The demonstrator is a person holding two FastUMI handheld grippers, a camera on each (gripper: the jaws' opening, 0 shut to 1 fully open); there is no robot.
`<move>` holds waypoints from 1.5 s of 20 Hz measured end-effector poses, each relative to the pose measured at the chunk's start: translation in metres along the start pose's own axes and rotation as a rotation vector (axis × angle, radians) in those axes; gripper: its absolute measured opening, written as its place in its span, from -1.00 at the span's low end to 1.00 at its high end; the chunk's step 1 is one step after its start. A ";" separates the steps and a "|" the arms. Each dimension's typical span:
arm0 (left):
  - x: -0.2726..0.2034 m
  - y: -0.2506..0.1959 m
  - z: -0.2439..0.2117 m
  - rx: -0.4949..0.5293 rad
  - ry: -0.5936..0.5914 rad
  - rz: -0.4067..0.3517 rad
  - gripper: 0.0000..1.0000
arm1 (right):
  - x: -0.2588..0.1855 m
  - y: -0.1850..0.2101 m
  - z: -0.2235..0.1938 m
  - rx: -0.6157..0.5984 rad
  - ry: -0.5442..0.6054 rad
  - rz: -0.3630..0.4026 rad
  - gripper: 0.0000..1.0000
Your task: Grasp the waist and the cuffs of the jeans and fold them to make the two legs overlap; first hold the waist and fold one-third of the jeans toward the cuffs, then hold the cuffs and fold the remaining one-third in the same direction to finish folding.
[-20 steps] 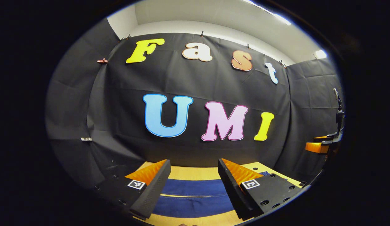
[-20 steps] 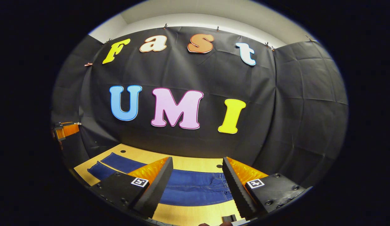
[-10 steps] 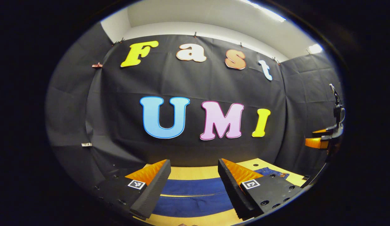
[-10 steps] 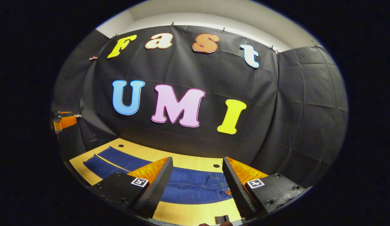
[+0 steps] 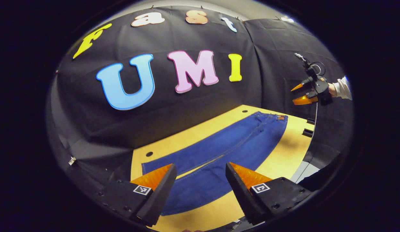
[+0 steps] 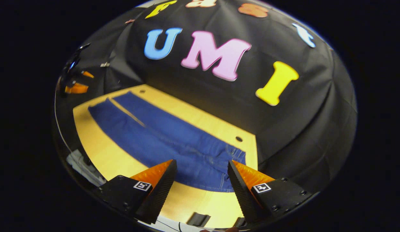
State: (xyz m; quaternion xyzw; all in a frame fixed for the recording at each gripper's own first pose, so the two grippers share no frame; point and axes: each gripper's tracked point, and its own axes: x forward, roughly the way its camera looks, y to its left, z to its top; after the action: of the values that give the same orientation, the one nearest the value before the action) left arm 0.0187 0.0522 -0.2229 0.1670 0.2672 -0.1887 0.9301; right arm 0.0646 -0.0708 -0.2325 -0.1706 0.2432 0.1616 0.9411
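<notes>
The jeans (image 5: 225,151) lie flat on the desk (image 5: 283,154), not folded yet. Both the left gripper (image 5: 200,180) and right gripper (image 6: 201,177) are released, holding nothing. Every fold is left.

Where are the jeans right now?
The jeans lie spread flat on the wooden table, legs side by side, ahead of both open grippers; in the right gripper view the waist sits nearest the right gripper.
</notes>
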 end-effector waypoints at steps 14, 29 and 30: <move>0.048 0.014 -0.194 0.411 0.747 -0.405 0.95 | 0.132 -0.011 -0.168 -0.217 0.640 0.437 0.83; 0.052 0.036 -0.177 0.237 0.761 -0.410 -0.88 | 0.135 -0.034 -0.142 0.011 0.586 0.304 -0.80; 0.052 0.043 -0.168 0.239 0.744 -0.405 -0.88 | 0.132 -0.037 -0.131 0.031 0.548 0.293 -0.81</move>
State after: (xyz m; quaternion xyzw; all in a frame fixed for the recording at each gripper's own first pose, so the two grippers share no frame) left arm 0.0053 0.1451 -0.3779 0.2742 0.5877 -0.3239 0.6889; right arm 0.1358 -0.1268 -0.3988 -0.1566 0.5125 0.2397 0.8096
